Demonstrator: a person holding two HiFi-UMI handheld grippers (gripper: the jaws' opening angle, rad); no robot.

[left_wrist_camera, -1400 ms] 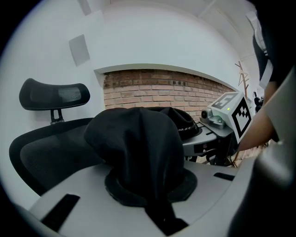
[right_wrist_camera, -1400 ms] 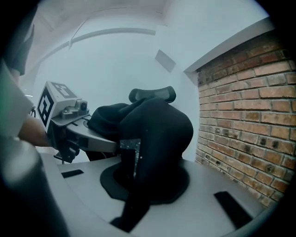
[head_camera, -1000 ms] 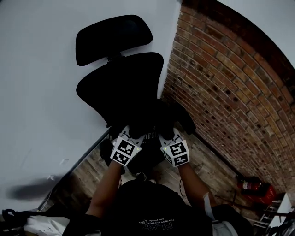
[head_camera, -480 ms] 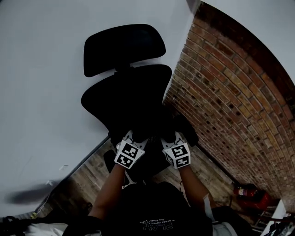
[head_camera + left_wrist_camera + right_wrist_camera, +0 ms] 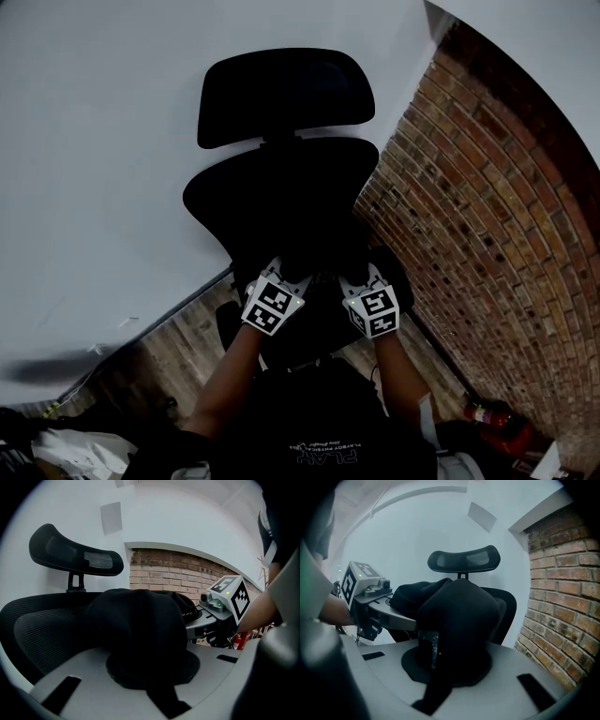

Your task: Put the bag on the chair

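Observation:
The black bag (image 5: pixel 323 267) hangs between my two grippers, just in front of the black office chair's backrest (image 5: pixel 281 192) and below its headrest (image 5: pixel 281 94). My left gripper (image 5: pixel 286 279) is shut on a bunch of the bag's dark fabric (image 5: pixel 136 630). My right gripper (image 5: pixel 358 279) is shut on another fold of the bag (image 5: pixel 457 620), with a strap trailing down. In the left gripper view the right gripper's marker cube (image 5: pixel 232 595) shows beyond the bag. The chair's seat is hidden under the bag and my arms, so contact with it cannot be told.
A brick wall (image 5: pixel 487 216) rises close to the chair's right side and a white wall (image 5: pixel 94 169) stands behind it. Wooden floor (image 5: pixel 178 352) shows at the left. A red fire extinguisher (image 5: pixel 487 412) and pale clutter (image 5: pixel 66 450) lie low in the head view.
Both grippers have carried the bag forward toward the chair's backrest. The chair now sits larger and more central in the head view. Both grips are unchanged.

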